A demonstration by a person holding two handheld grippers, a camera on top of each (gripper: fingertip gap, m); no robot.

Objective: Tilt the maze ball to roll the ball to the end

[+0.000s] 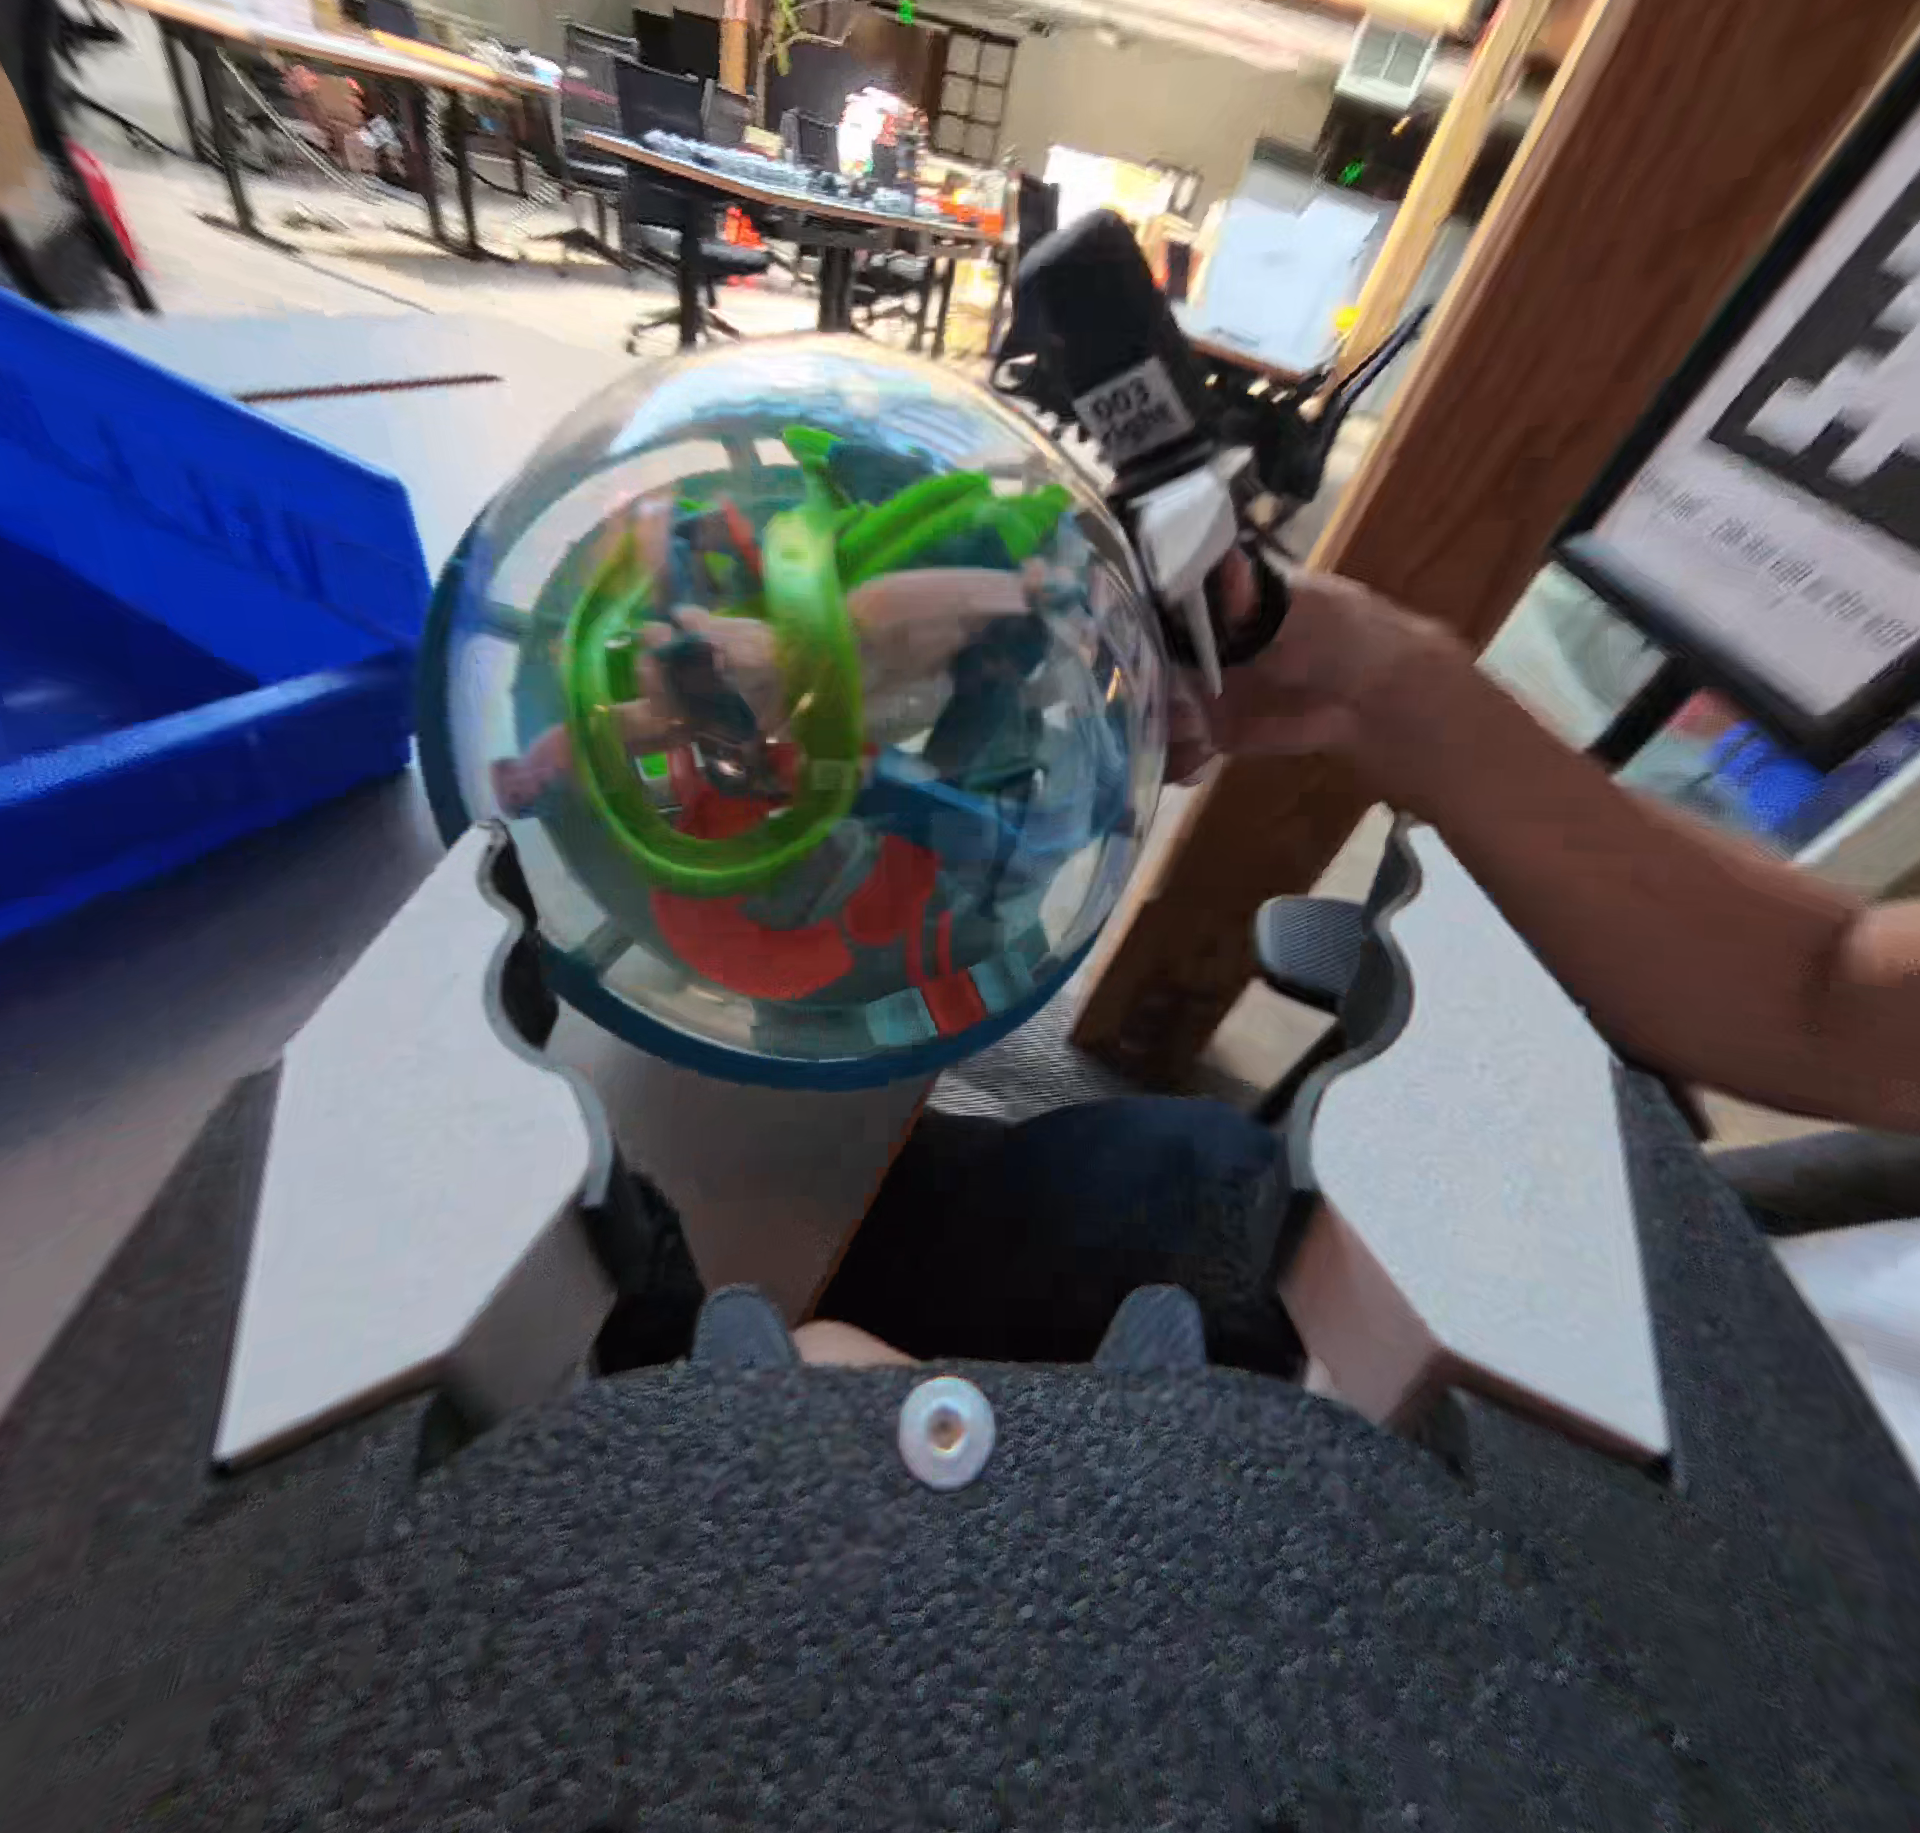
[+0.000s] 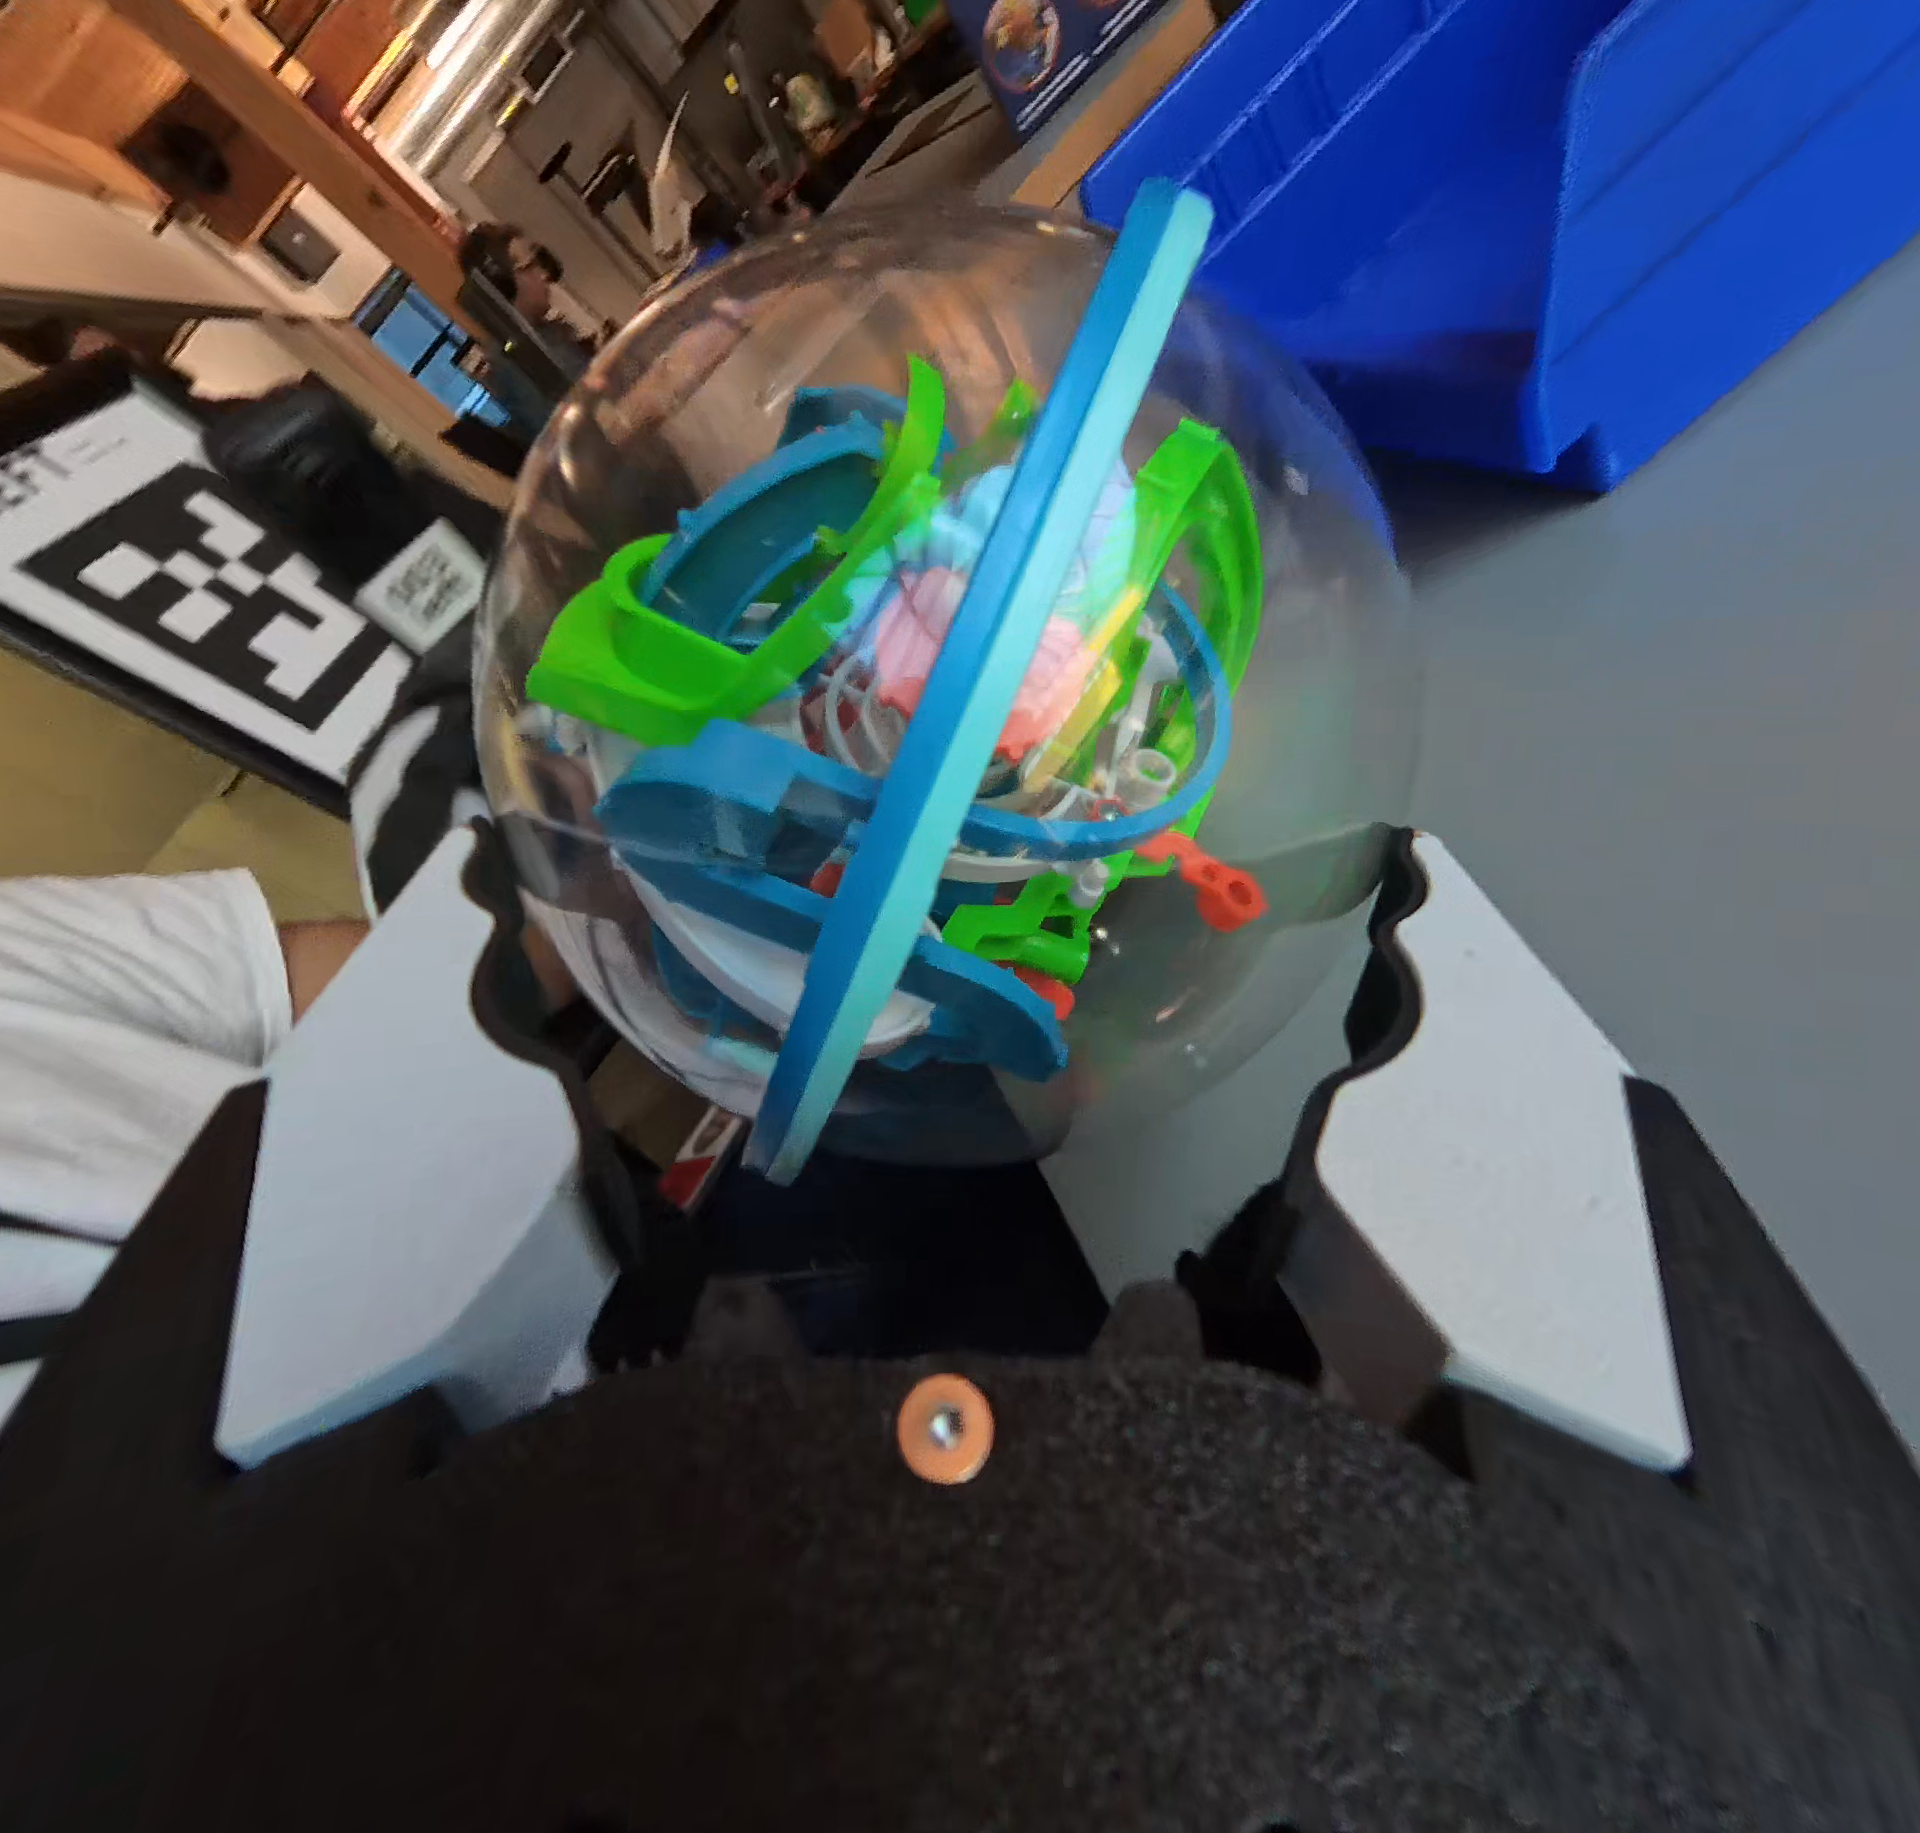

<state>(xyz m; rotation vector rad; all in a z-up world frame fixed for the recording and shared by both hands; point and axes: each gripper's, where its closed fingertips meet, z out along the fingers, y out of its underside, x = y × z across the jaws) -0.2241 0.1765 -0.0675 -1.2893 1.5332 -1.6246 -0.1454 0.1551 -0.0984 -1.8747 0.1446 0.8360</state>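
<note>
Above a grey tabletop [image 2: 1662, 744], beside blue plastic bins [image 2: 1558, 225], a clear plastic maze ball w/ green, blue and red tracks inside [image 2: 935, 692] is held aloft, its blue equator ring tilted steeply. The right gripper [image 2: 935, 900] is spread wide w/ both dark pads against the sphere's sides, carrying it. The left gripper [image 1: 956, 900] is also wide apart: its left pad [image 1: 514, 910] touches the shell, but the other stands clear, so it steadies rather than clamps. Tilting looks under way; motion blur smears the left wrist view. The small ball inside can't be made out, so progress toward the end is unclear — likely mid-run, w/ more tilts left.
</note>
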